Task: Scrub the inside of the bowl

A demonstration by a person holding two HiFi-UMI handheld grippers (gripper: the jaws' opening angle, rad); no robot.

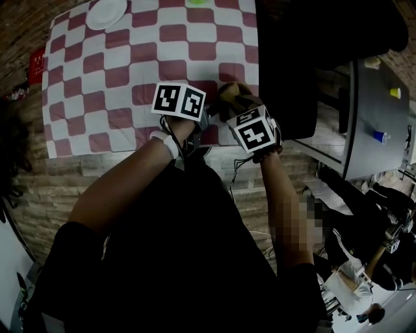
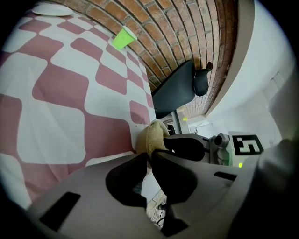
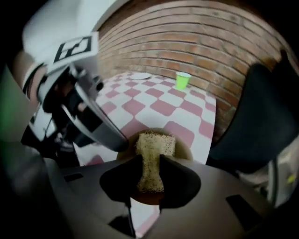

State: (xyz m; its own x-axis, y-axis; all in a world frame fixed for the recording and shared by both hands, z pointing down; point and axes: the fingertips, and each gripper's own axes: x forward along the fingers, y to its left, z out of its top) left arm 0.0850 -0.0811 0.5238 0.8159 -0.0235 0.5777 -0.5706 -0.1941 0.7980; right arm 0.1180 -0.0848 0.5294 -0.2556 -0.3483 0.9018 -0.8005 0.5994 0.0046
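A tan bowl (image 1: 231, 91) sits at the front right corner of the checked tablecloth (image 1: 110, 78). In the right gripper view my right gripper (image 3: 150, 169) is shut on a tan scrub sponge (image 3: 154, 144), whose head lies inside the bowl (image 3: 188, 147). My left gripper (image 2: 150, 158) is nearly closed on the bowl's near rim; the bowl (image 2: 143, 140) shows edge-on just past its tips, with the sponge (image 2: 157, 134) and the right gripper's black finger (image 2: 187, 147) behind it. In the head view both marker cubes hide the jaws.
A green cup (image 3: 182, 80) and a white plate (image 1: 107, 13) stand at the table's far side. A black chair (image 1: 292, 65) is close to the table's right edge. A grey table (image 1: 370, 117) with small cups is further right. The floor is brick.
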